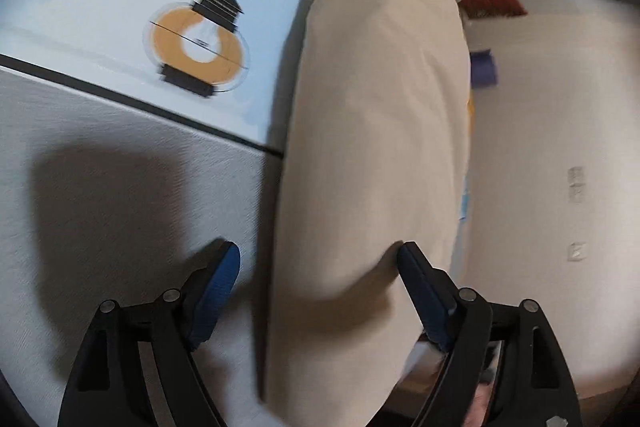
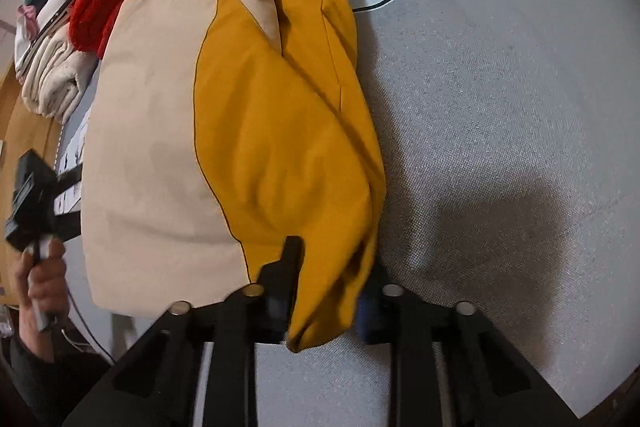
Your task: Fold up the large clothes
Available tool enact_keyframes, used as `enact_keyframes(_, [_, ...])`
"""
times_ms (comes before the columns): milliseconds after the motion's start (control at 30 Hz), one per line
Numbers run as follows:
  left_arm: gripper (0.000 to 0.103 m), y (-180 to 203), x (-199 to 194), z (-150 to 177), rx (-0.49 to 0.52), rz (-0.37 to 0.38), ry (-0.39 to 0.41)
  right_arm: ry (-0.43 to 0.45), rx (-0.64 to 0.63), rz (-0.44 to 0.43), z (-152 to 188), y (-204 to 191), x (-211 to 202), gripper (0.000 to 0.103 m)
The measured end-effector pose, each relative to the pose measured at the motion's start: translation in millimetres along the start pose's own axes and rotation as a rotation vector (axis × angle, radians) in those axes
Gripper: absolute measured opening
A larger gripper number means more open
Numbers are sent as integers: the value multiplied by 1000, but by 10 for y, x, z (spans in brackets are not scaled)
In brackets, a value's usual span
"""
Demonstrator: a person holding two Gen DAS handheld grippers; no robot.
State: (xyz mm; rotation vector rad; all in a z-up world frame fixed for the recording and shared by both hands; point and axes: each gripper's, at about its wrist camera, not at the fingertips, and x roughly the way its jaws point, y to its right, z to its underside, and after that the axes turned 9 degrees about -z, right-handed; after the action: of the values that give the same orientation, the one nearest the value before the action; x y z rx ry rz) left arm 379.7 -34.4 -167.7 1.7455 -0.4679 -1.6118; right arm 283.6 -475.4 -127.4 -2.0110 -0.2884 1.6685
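on the grey bedspread (image 2: 500, 127), just below its lantern-printed border (image 1: 196, 39), the big cream-and-mustard jacket (image 2: 224, 131) is lying folded into a long bundle, with the stack of other clothes (image 2: 80, 27) touching its far side. everything here is easiest placed against that jacket.

the right gripper (image 2: 328, 291) is sitting at the jacket's near mustard corner with its two fingers closing on a fold of the cloth; the fabric is bulging out between them, so it looks clamped on the jacket. the left gripper (image 1: 320, 291) is standing with its fingers well apart, one blue pad (image 1: 218, 287) over the bedspread beside the jacket's cream side (image 1: 372, 155) and the other pad touching the cream cloth, gripping nothing. in the right view the person's left hand (image 2: 40, 279) is showing at the jacket's opposite edge.

judging from this, a fold or a final tidy is in hand. doing it well is likely meaning: taking a matching bite with the left gripper at the same near edge, catching all layers, not just the top, then lifting both corners level and together so the puffy bundle is not twisting or sliding open.
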Motion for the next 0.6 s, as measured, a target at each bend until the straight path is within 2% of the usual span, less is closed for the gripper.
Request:
enact_keyframes(100, [77, 25, 124, 0, -25, 86, 6, 9, 0, 1, 11, -17, -14, 15])
enact_keyframes(167, [73, 68, 171, 28, -7, 84, 27, 11, -7, 7, 25, -32, -10, 13])
enact_keyframes(233, [49, 88, 152, 45, 14, 64, 45, 13, 21, -8, 26, 5, 0, 13])
enact_keyframes(333, [30, 164, 18, 44, 9, 71, 59, 28, 84, -44, 30, 45, 1, 11])
enact_keyframes(467, [27, 338, -322, -25, 75, 42, 114, 35, 99, -56, 34, -57, 25, 9])
enact_keyframes(600, [27, 149, -800, -195, 70, -20, 141, 16, 60, -97, 42, -399, 148, 9])
